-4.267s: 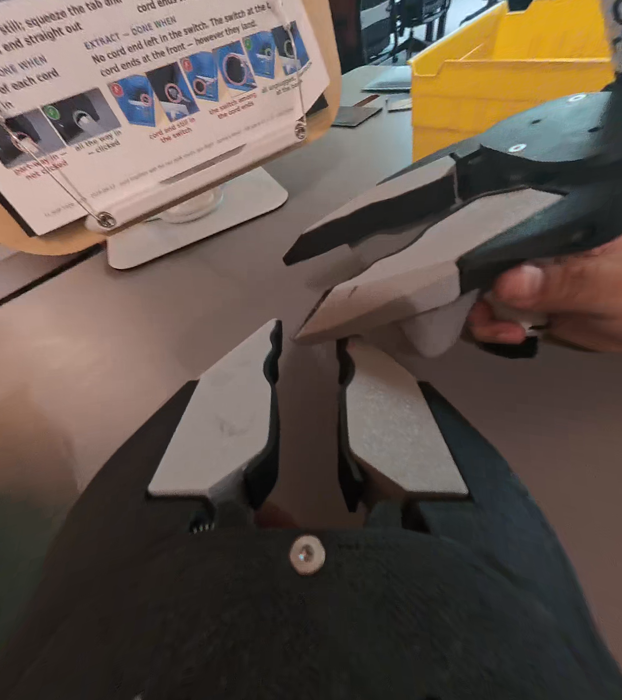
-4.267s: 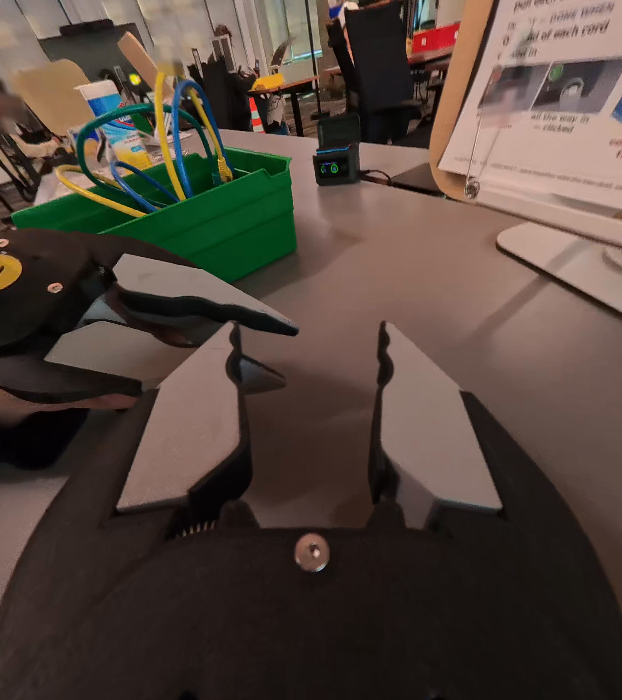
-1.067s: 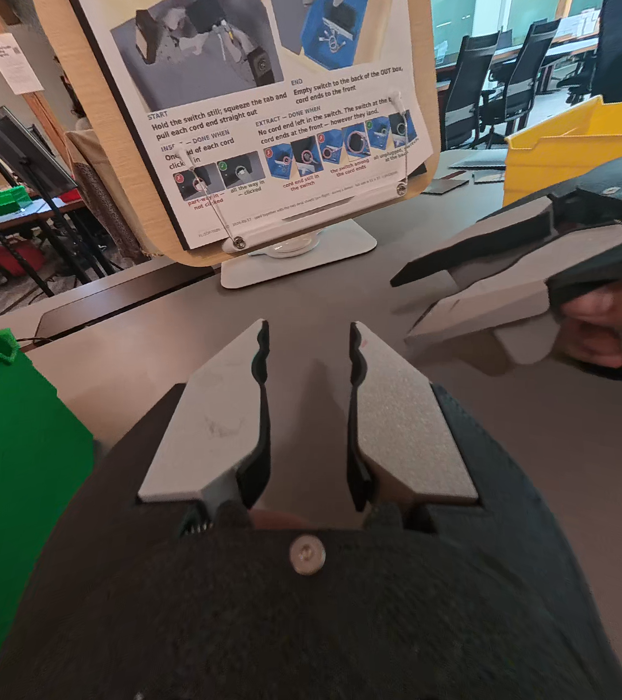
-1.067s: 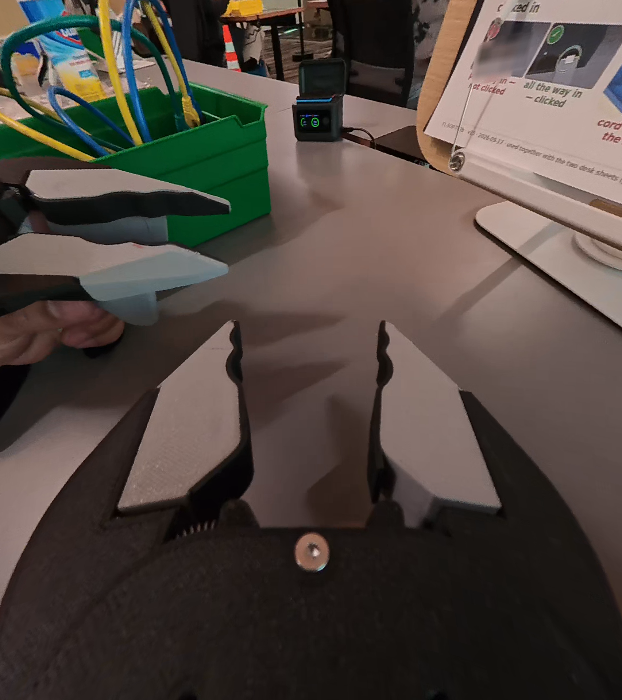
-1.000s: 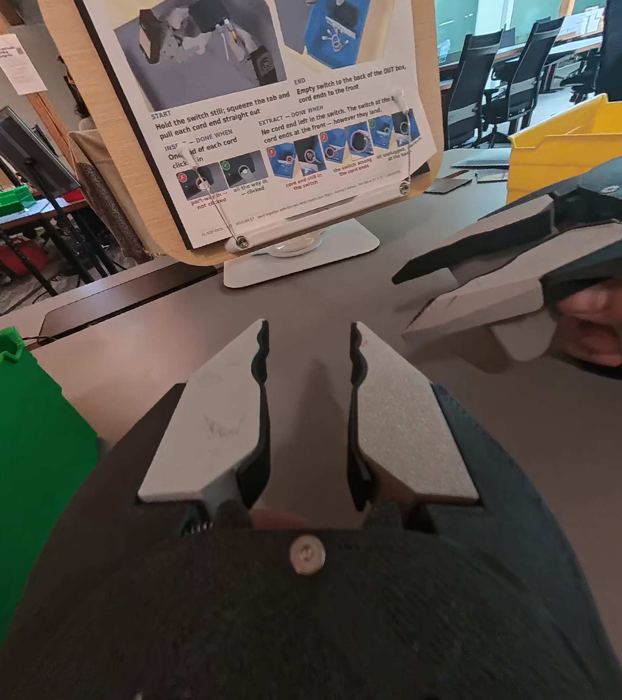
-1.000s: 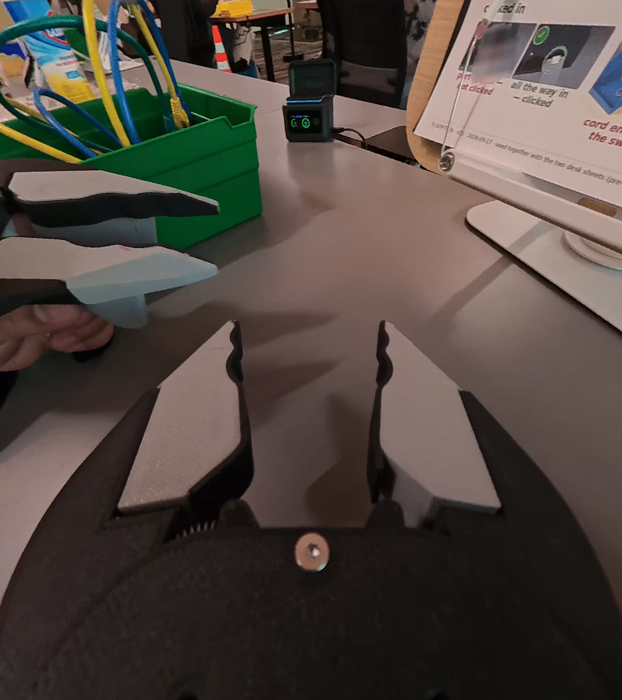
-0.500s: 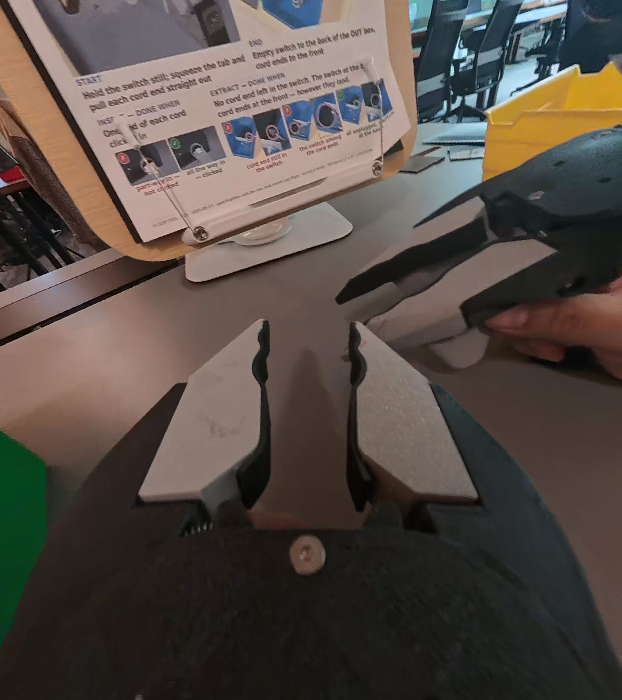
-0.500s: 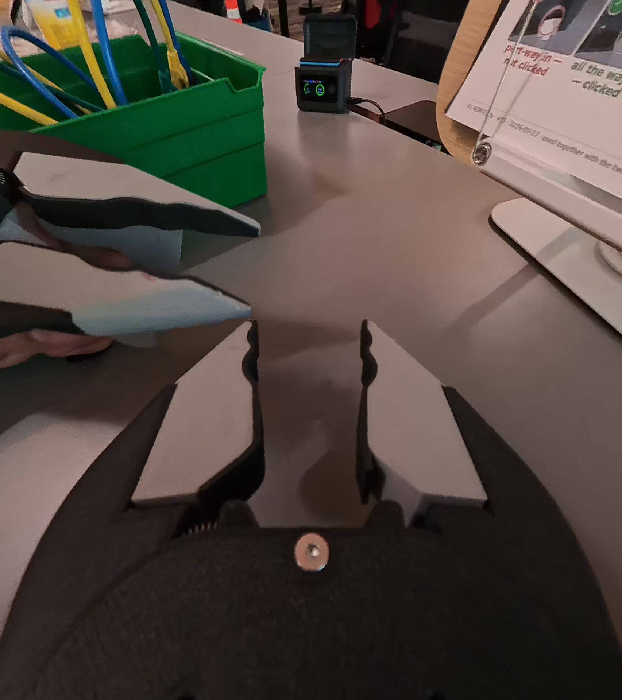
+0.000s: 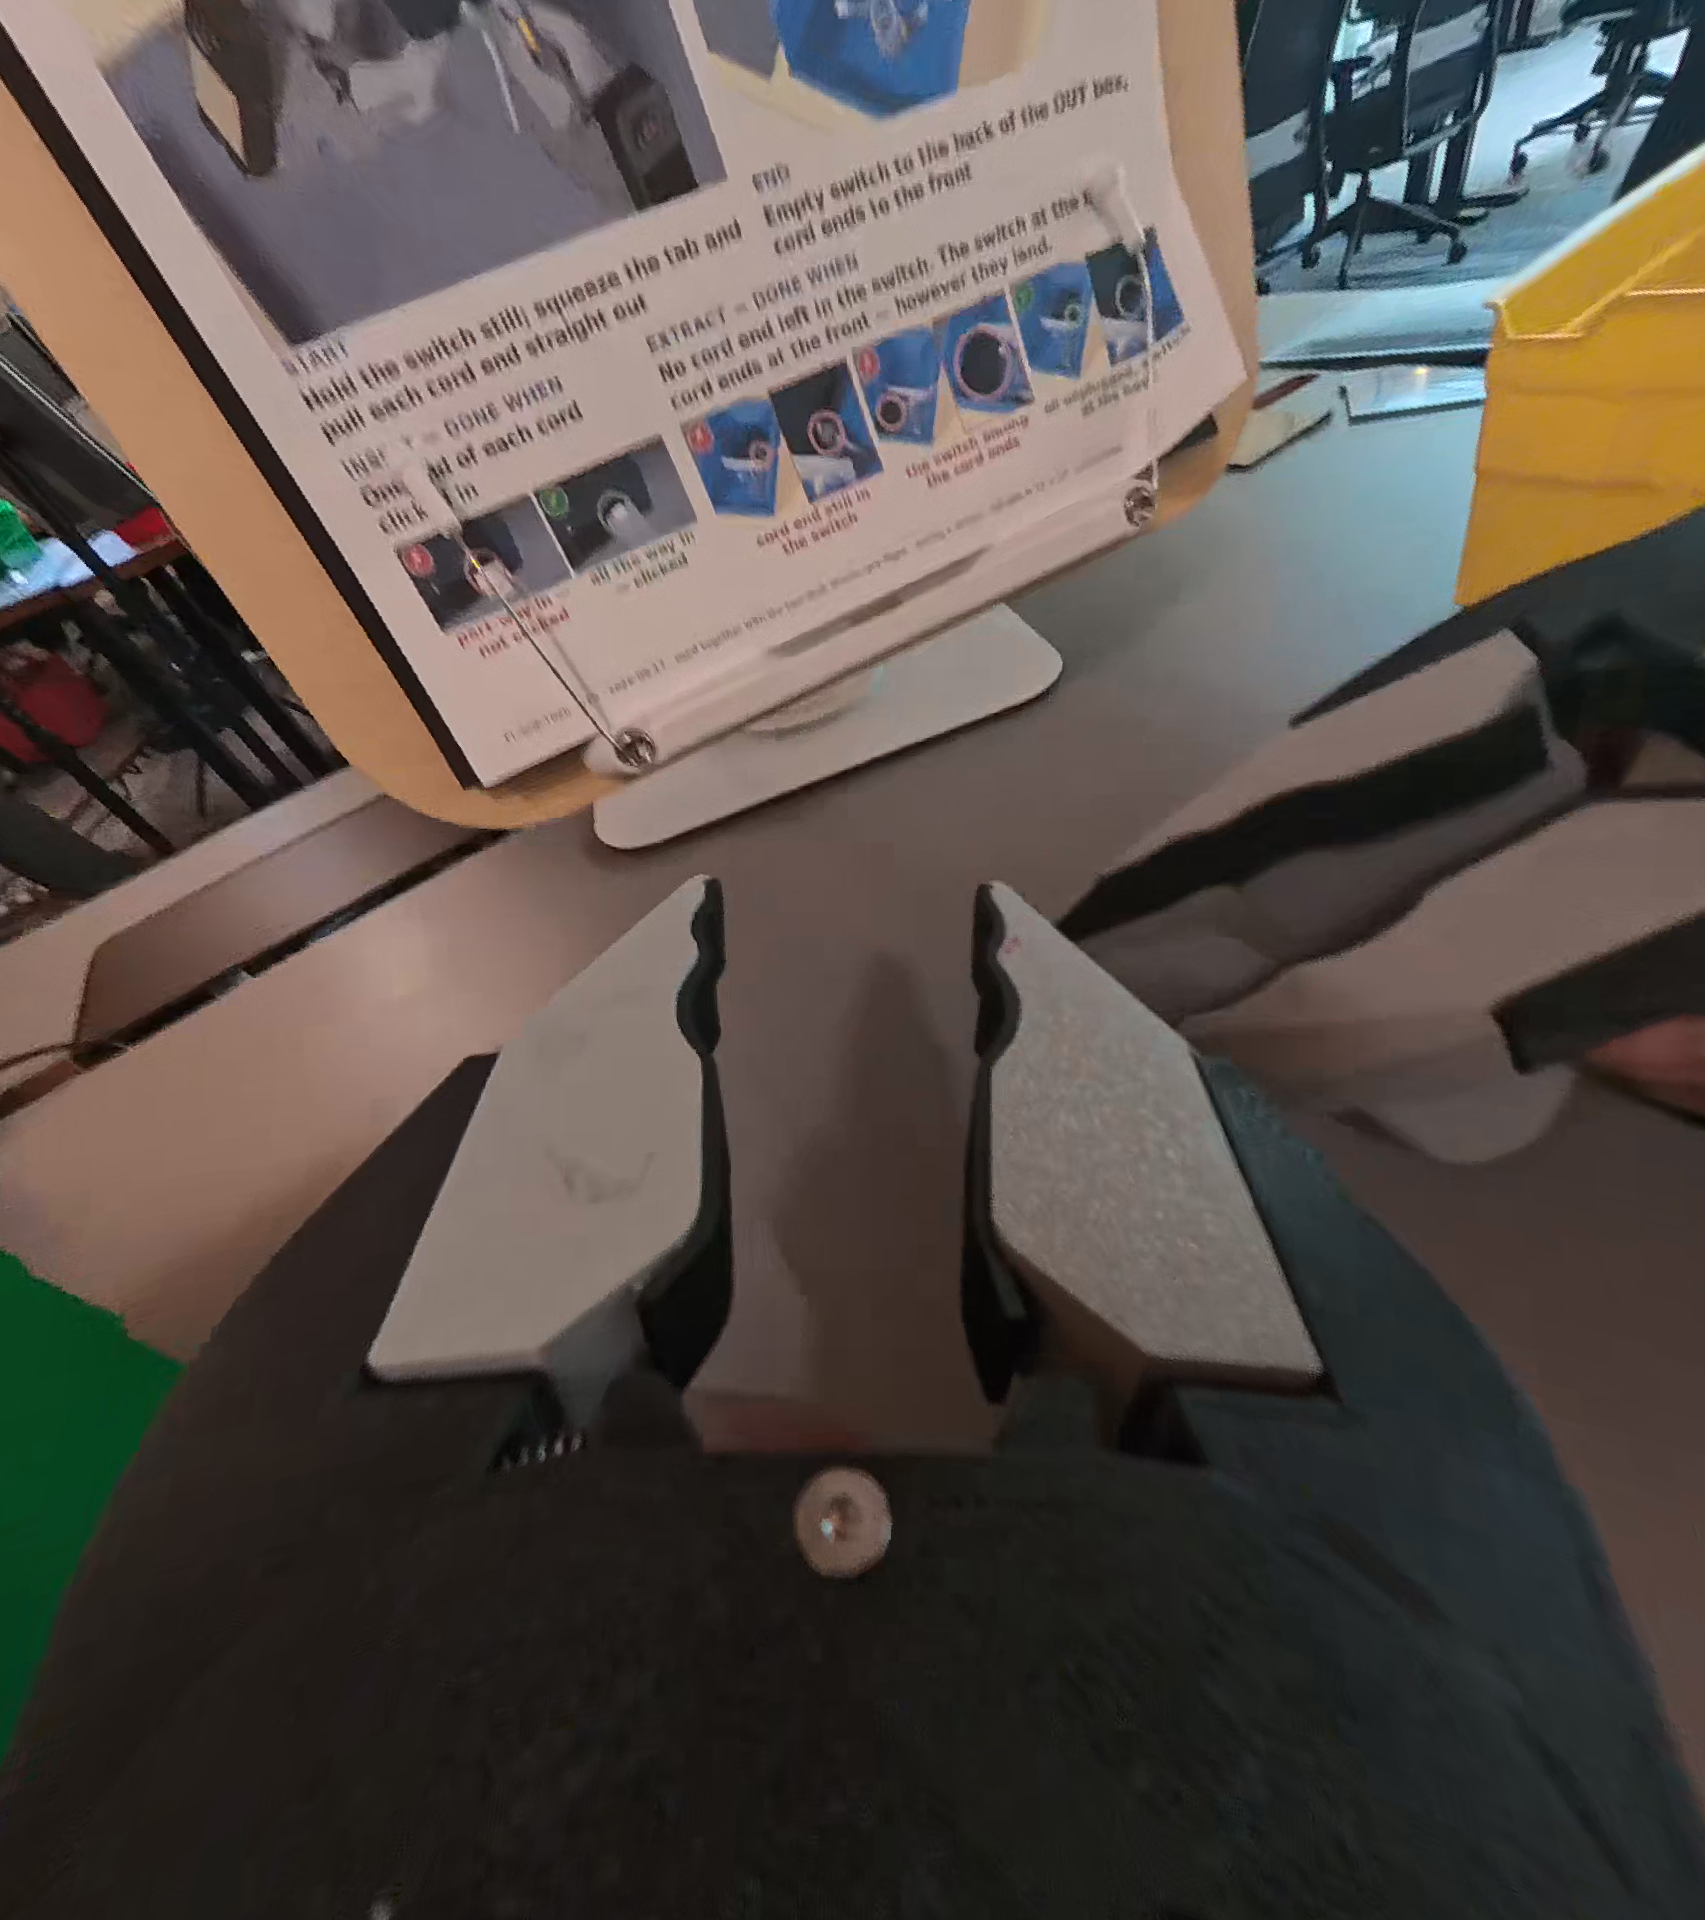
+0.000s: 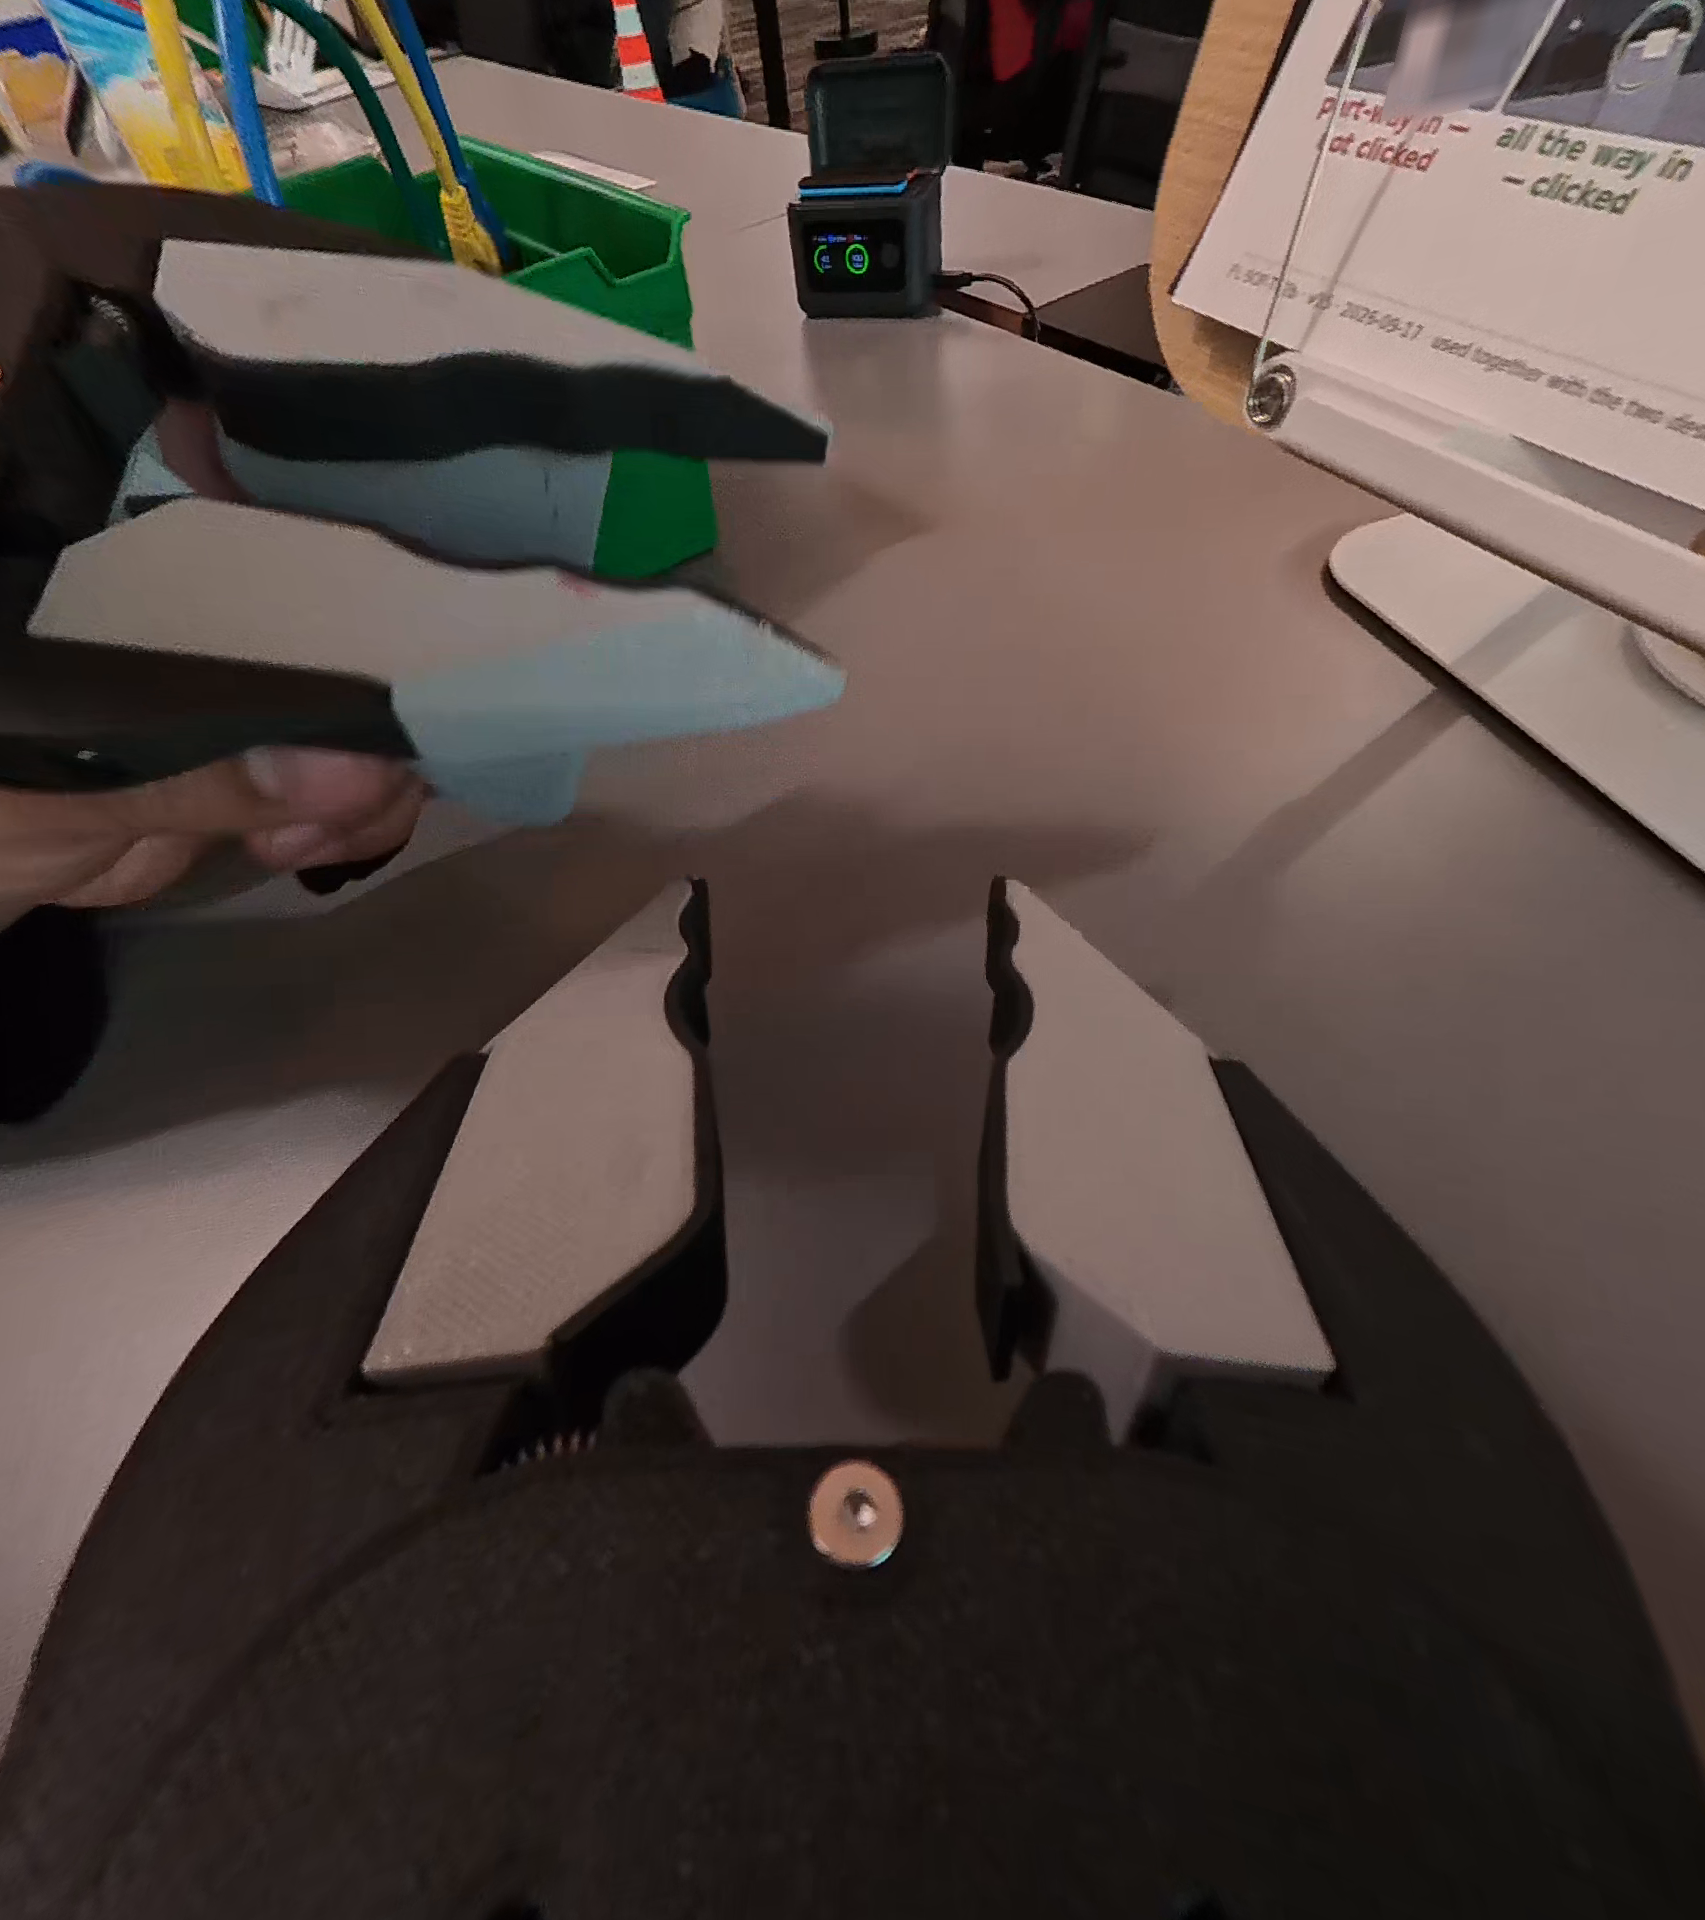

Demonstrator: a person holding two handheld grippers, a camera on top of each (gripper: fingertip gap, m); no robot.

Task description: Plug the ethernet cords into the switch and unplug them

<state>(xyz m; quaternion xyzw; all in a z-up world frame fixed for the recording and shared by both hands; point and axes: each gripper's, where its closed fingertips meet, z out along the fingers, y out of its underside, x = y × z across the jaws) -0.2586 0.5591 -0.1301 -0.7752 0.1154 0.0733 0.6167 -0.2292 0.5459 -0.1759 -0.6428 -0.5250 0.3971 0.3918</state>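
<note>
Both the left gripper point(image 9: 843, 904) and right gripper point(image 10: 848, 899) are held spread and empty above the grey surface point(image 10: 1087, 644). Ethernet cords point(image 10: 412, 114) are seen in a green bin point(image 10: 619, 229) at its far left edge.

Each tool, the left tool point(image 9: 843, 914) and the right tool point(image 10: 848, 914), is built from a black textured body, two grey wedge-shaped fingers point(image 9: 567, 1164) with wavy black inner edges, and one silver screw point(image 9: 843, 1527)
</note>
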